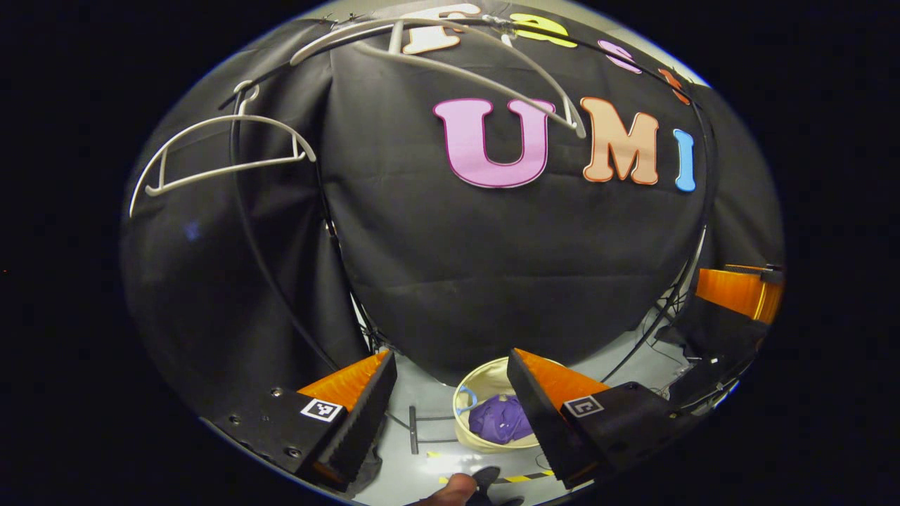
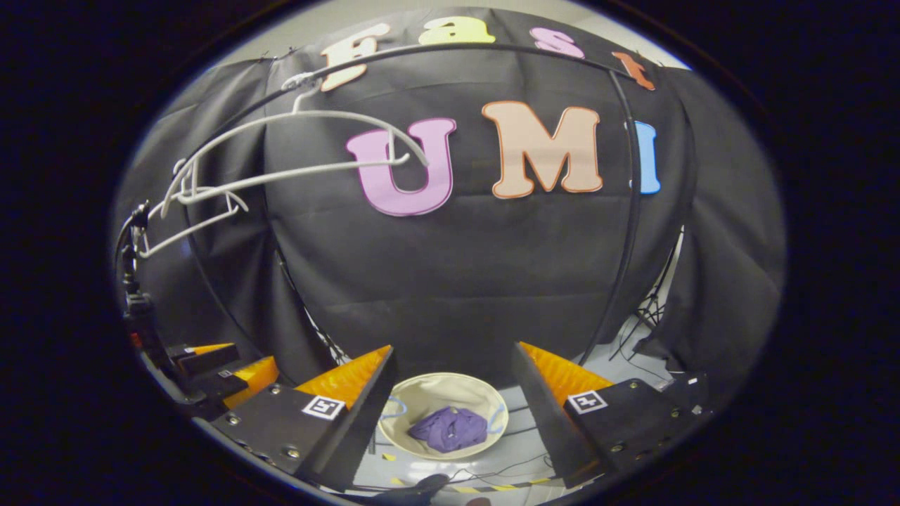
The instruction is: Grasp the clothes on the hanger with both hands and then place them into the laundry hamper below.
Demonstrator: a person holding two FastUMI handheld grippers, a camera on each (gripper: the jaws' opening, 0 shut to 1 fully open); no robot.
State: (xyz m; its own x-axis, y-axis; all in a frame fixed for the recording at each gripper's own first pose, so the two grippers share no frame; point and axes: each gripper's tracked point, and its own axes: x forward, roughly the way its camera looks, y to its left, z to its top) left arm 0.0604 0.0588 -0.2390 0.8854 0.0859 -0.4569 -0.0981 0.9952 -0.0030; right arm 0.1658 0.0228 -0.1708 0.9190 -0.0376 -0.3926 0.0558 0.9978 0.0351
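A purple garment [image 1: 500, 417] lies crumpled inside the round cream laundry hamper [image 1: 485, 376] on the floor below; the right gripper view shows the same garment [image 2: 448, 428] in the hamper [image 2: 443, 386]. Bare white hangers [image 1: 225, 151] [image 1: 450, 60] hang on the black rail at the top, with no clothes on them. My left gripper [image 1: 450, 414] is open, high above the hamper, nothing between its fingers. My right gripper [image 2: 450, 422] is open too, also above the hamper. At the left edge of the right gripper view the other gripper [image 2: 204, 369] is seen.
The black cloth wall stands close behind the rail [image 2: 633, 211]. Cables [image 1: 661, 330] trail over the grey floor to the right. Yellow-black tape [image 1: 524, 478] marks the floor in front of the hamper. A person's shoe [image 2: 422, 485] shows at the bottom.
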